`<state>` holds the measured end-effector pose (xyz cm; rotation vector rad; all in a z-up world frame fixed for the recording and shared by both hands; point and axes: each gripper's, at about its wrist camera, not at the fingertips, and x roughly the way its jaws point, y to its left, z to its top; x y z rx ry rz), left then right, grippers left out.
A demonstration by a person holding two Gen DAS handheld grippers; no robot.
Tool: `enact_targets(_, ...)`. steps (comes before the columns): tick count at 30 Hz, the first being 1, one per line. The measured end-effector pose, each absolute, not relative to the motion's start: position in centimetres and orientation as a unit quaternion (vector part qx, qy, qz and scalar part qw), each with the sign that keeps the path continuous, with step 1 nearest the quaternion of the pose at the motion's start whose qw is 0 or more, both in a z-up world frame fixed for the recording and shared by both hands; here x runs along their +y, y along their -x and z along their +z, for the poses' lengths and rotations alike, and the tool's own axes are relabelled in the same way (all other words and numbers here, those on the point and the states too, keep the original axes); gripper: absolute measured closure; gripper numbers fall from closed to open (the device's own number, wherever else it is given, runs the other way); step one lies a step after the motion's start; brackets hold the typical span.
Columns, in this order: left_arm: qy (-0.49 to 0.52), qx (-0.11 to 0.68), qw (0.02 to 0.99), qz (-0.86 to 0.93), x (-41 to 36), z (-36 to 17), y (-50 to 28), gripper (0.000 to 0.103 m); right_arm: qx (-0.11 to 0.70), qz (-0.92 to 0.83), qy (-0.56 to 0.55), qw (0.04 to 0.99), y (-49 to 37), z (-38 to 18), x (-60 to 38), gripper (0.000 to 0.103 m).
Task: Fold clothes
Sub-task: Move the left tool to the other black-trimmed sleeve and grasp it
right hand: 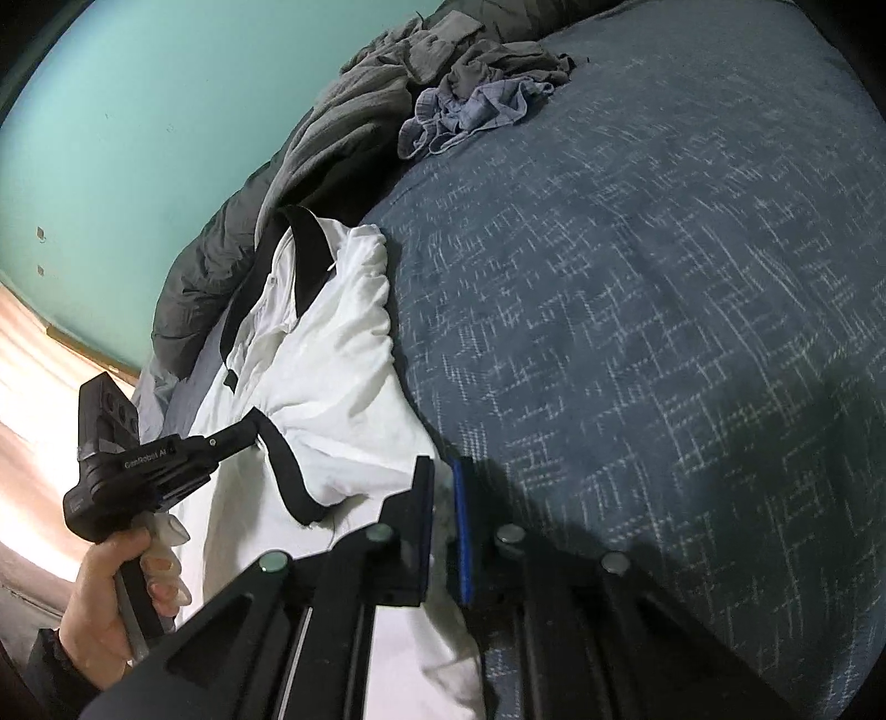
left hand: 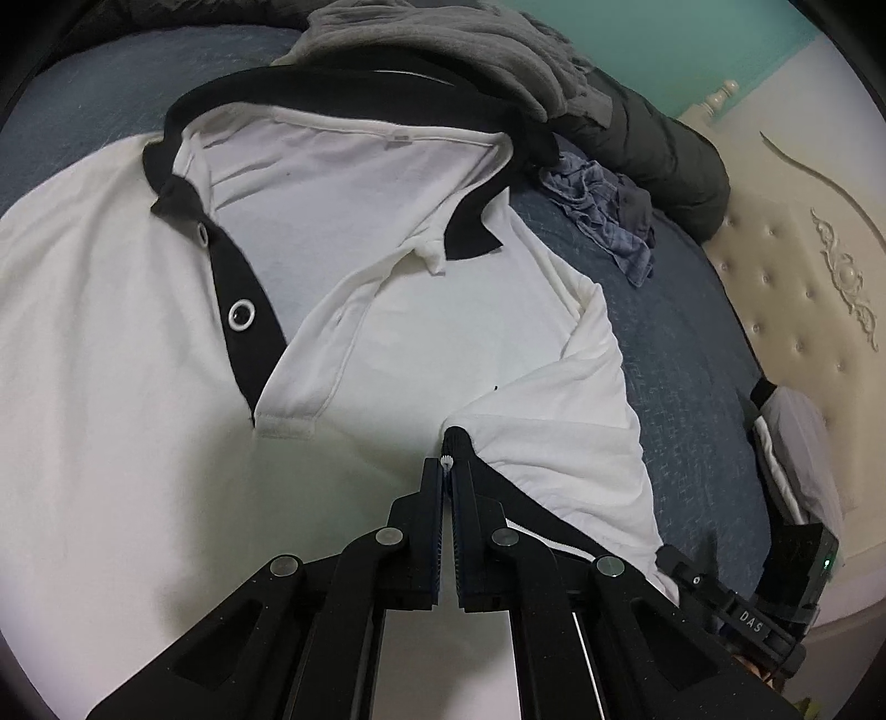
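A white polo shirt [left hand: 138,360] with a black collar [left hand: 343,88] and black button placket lies face up on the blue bedspread [right hand: 664,277]. My left gripper [left hand: 449,459] is shut on the black-edged cuff of the shirt's sleeve, which bunches up to the right of the jaws. In the right wrist view this left gripper [right hand: 252,429] pinches the same cuff, held by a hand [right hand: 111,581]. My right gripper [right hand: 443,487] is shut on a fold of the white shirt [right hand: 332,387] at its side edge, with fabric showing between the pads.
A pile of grey clothes [left hand: 454,50], a crumpled blue checked garment [left hand: 603,216] and a dark padded jacket [left hand: 664,149] lie beyond the collar. A cream tufted headboard [left hand: 803,288] rises on the right. A teal wall [right hand: 138,138] stands behind the bed.
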<state>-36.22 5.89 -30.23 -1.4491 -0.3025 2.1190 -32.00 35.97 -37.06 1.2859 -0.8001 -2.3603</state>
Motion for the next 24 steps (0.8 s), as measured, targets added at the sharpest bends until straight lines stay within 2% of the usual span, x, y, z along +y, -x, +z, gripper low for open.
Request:
enact_targets(6, 0.542, -0.103, 0.277, 0.787, 6.4, -29.4, 36.5, 0.097, -0.280, -0.832, -0.446, 0.173, 32.2, -36.5, 35.6, 0.096)
enact_targets(11, 0.522, -0.068, 0.268, 0.807, 7.5, -26.3, 37.3, 0.079, -0.283, -0.829, -0.448, 0.177, 32.4, -36.6, 35.7, 0.096)
enact_targets(13, 0.519, -0.062, 0.266, 0.810, 8.7, -25.5, 38.3, 0.077, -0.281, -0.829, -0.450, 0.177, 32.4, -36.7, 35.6, 0.096)
enact_targets(17, 0.525, -0.043, 0.287, 0.800, 12.8, -25.6, 40.6, 0.076, -0.288, -0.826, -0.450, 0.180, 32.4, -36.8, 35.9, 0.096)
enact_targets(24, 0.532, -0.053, 0.324, 0.781, 18.8, -26.7, 43.7, 0.076, -0.289, -0.823, -0.452, 0.185, 32.5, -37.0, 35.9, 0.096)
